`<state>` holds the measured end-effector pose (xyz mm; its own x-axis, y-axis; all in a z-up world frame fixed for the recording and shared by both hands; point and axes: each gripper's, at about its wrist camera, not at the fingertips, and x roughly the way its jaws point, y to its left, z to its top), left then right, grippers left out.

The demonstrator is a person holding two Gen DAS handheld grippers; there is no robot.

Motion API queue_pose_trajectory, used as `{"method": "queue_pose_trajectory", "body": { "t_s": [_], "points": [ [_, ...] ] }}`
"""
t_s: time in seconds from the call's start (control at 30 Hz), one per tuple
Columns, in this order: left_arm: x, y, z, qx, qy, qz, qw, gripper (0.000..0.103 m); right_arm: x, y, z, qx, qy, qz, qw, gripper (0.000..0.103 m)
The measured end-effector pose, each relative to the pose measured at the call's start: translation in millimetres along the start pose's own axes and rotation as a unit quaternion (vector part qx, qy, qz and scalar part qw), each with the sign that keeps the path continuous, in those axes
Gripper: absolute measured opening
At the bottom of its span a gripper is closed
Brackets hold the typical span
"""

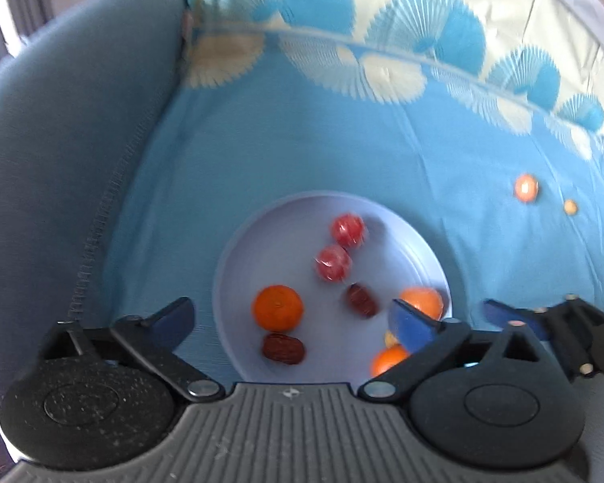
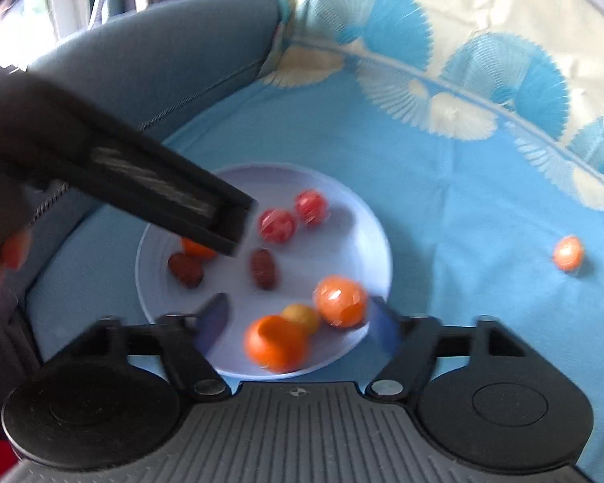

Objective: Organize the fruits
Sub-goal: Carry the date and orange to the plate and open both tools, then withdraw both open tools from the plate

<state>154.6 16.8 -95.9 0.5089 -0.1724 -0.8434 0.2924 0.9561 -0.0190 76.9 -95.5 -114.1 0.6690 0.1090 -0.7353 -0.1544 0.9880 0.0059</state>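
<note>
A pale round plate [image 1: 237, 281] [image 2: 366, 241] lies on a blue patterned cloth. It holds two red tomatoes [image 1: 334, 262], two dark dates [image 1: 282, 348] and several mandarins [image 1: 278, 308]. My left gripper [image 1: 292, 310] hangs open over the plate's near side, its fingers wide of the fruit. My right gripper [image 2: 300, 318] is open over the plate's near rim. Two mandarins [image 2: 276, 342] and a small yellow fruit [image 2: 302, 318] lie between its fingers, untouched. The left gripper's black body [image 2: 161, 193] crosses the right wrist view and hides part of a mandarin.
An orange-red fruit [image 1: 526, 188] [image 2: 568, 252] and a small yellow one [image 1: 570, 207] lie loose on the cloth [image 1: 423, 169] right of the plate. A blue-grey cushioned armrest [image 1: 60, 161] rises on the left. A person's hand [image 2: 4, 257] shows at the left edge.
</note>
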Motion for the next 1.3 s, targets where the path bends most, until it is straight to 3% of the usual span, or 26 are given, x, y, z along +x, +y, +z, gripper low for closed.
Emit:
{"method": "queue_pose_trajectory", "body": {
  "t_s": [0.13, 0.3, 0.77, 1.3],
  "points": [
    [-31.1, 9.2, -15.4, -0.007, 0.007, 0.022, 0.9997, 0.103, -30.9, -3.6, -5.6, 0.015, 0.002, -0.002, 1.0, 0.094],
    [-66.7, 14.3, -41.2, -0.039, 0.037, 0.037, 0.9978, 0.103, -77.8, -3.3, -21.0, 0.033, 0.011, 0.001, 0.999, 0.098],
    [-145.7, -21.5, -89.4, -0.02, -0.004, 0.064, 0.9977, 0.103, -183.2, 14.8, -50.8, 0.025, -0.072, -0.039, 0.996, 0.102],
    [-178.5, -39.5, -98.5, -0.003, -0.04, 0.068, 0.9969, 0.103, -218.8, 18.1, -64.2, 0.022, -0.109, -0.051, 0.992, 0.102]
  ]
}}
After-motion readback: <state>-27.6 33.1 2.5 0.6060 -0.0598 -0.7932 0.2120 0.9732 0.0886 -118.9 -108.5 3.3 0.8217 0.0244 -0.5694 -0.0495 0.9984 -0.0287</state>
